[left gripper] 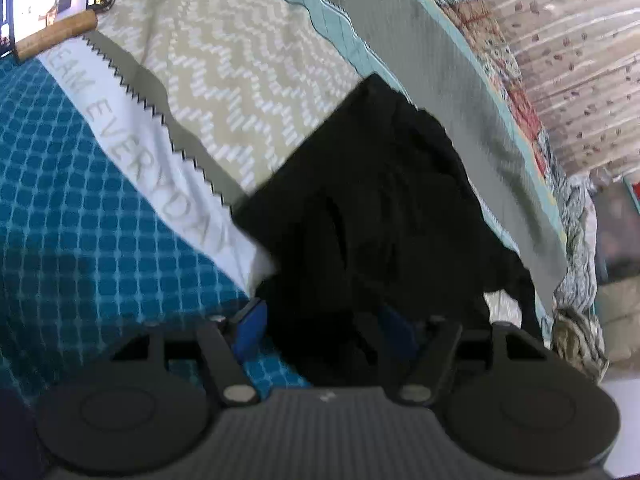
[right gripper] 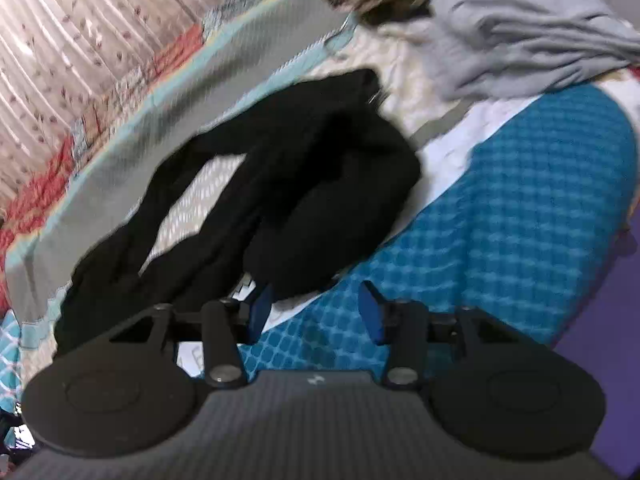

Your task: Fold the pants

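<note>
Two grippers are in play, and neither has a sure hold on anything. Your left gripper (left gripper: 324, 332) has its jaws spread wide, with the black fabric of the pants (left gripper: 372, 208) bunched between them; whether the blue pads (left gripper: 250, 330) are pinching cloth or merely straddling it, I cannot tell. Your right gripper (right gripper: 316, 312) is also wide apart and holds nothing, its jaws hanging over the teal checked bedspread (right gripper: 500, 208) with the pants just beside its left pad.

The black soft-fabric pants (right gripper: 280, 184) lie rumpled on the bed, across the beige zigzag-patterned cover (left gripper: 224, 92) and close to the grey, teal-edged border (left gripper: 400, 40) along the bed's side by the striped floral curtain (left gripper: 580, 60). In the right wrist view the two legs split apart and run away from the bulky waist end toward the curtain-side edge, so the long axis lies slantwise to both grippers. The left is nearer, already in the cloth; the right would need to shift leftward to reach it. A grey crumpled garment (right gripper: 520, 32) sits further up the bed.
</note>
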Demonstrator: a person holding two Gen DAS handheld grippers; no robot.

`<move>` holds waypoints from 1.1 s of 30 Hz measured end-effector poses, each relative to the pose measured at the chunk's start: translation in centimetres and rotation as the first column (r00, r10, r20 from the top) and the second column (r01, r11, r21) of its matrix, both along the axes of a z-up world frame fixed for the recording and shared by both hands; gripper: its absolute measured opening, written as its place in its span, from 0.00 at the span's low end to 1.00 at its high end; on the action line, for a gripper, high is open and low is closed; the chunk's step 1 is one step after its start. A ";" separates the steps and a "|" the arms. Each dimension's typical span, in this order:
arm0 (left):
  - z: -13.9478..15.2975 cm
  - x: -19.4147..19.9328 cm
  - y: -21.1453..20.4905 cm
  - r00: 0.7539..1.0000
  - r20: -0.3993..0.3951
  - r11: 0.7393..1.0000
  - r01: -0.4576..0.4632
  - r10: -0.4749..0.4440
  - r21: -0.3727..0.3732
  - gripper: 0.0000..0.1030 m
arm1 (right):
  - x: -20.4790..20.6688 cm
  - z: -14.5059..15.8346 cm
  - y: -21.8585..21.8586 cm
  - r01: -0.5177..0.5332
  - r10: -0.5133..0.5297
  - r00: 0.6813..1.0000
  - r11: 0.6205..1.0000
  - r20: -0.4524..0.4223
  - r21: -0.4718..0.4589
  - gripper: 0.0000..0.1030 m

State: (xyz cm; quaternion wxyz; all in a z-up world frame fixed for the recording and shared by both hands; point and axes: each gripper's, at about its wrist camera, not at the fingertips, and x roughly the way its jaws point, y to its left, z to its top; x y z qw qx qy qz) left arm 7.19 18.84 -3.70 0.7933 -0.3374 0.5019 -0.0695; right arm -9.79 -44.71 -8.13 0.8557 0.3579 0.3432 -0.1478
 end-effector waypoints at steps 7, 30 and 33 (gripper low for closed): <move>-1.7 -0.4 -1.5 0.999 -0.046 0.999 -0.009 0.008 -0.034 0.10 | 4.4 -2.9 -1.9 0.115 -0.118 0.993 0.980 0.006 0.162 0.22; 4.0 -4.0 1.5 0.990 -0.015 0.970 0.139 -0.139 0.200 0.33 | -2.7 4.0 -10.8 0.094 -0.264 0.920 0.865 -0.288 -0.492 0.56; 6.8 -3.4 3.9 0.992 0.075 0.964 0.075 -0.097 0.256 0.48 | -5.2 6.6 -10.9 0.176 -0.326 0.920 0.840 -0.218 -0.514 0.56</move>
